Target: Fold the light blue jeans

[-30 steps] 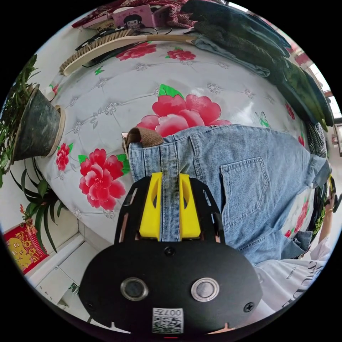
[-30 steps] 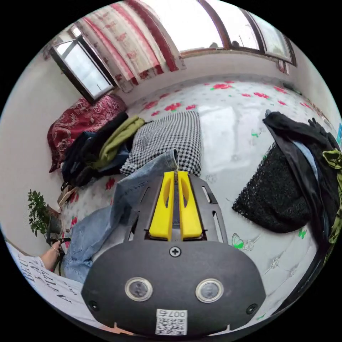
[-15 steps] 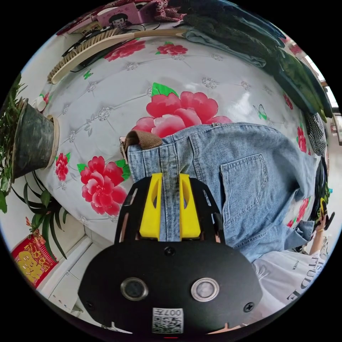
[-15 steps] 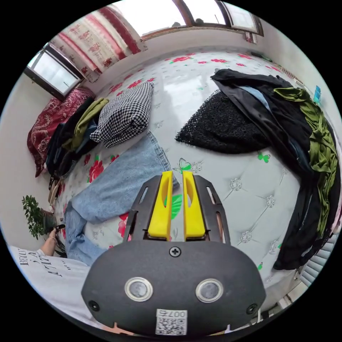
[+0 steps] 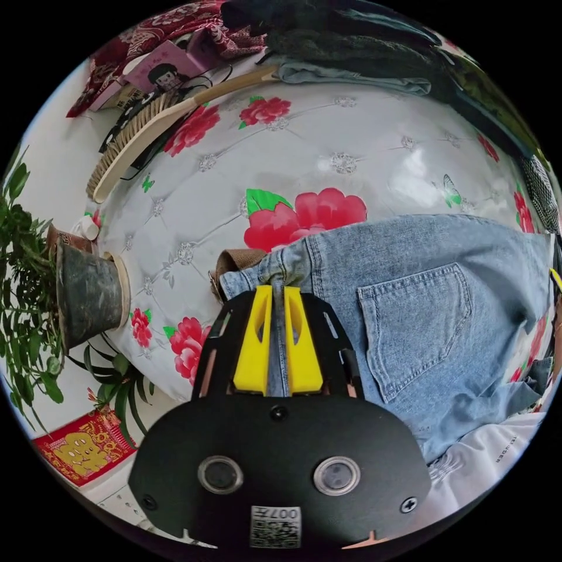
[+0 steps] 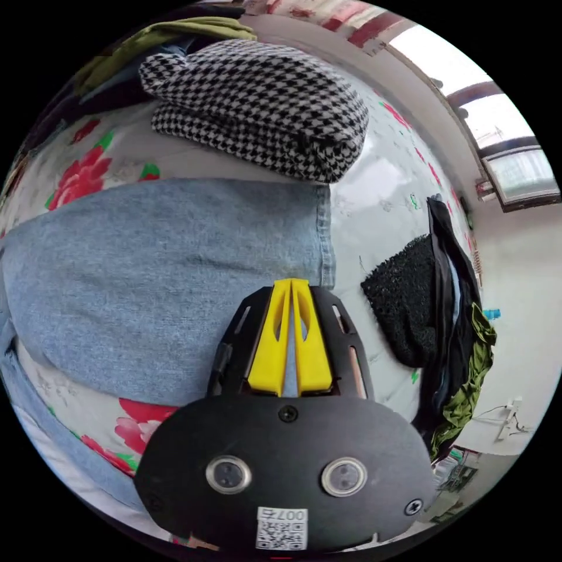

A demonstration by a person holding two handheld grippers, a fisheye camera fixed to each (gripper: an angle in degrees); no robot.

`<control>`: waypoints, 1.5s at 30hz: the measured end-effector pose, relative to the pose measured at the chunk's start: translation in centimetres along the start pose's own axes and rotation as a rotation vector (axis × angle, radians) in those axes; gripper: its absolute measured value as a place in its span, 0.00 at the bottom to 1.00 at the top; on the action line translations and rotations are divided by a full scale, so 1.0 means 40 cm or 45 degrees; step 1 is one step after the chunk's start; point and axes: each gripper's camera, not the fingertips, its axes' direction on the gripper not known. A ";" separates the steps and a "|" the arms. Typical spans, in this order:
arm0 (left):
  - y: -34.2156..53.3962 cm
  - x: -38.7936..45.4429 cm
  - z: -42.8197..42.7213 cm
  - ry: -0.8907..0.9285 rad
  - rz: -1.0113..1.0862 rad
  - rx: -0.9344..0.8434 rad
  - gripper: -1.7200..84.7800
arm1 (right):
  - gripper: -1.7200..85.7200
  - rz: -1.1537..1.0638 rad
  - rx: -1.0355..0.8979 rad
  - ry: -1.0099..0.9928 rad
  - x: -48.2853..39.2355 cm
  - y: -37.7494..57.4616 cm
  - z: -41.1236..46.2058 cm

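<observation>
The light blue jeans (image 5: 421,281) lie back-pocket up on the flowered bed cover (image 5: 328,140), with a brown belt end (image 5: 234,261) sticking out at the waist. My left gripper (image 5: 278,288) is shut on the bunched waistband. In the right gripper view a jeans leg (image 6: 164,263) lies spread flat, its hem (image 6: 325,234) towards the right. My right gripper (image 6: 291,284) is shut at the hem's near corner, and denim shows between its yellow jaws.
A folded houndstooth garment (image 6: 263,99) lies just beyond the leg. A black knit piece (image 6: 404,298) and dark and green clothes (image 6: 462,351) sit right of the hem. A plant pot (image 5: 88,293), a long brush (image 5: 146,140) and a clothes pile (image 5: 351,41) ring the waist end. A person's white shirt (image 5: 492,462) is close.
The right gripper let go of the raised leg hem, opened, then shut again at the hem corner of the now flat leg. The left jaws pinched tighter on the waistband.
</observation>
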 end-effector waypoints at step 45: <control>1.352 -0.740 0.457 1.723 -0.991 0.590 0.01 | 0.02 -0.068 0.160 -0.992 -0.024 0.464 -0.130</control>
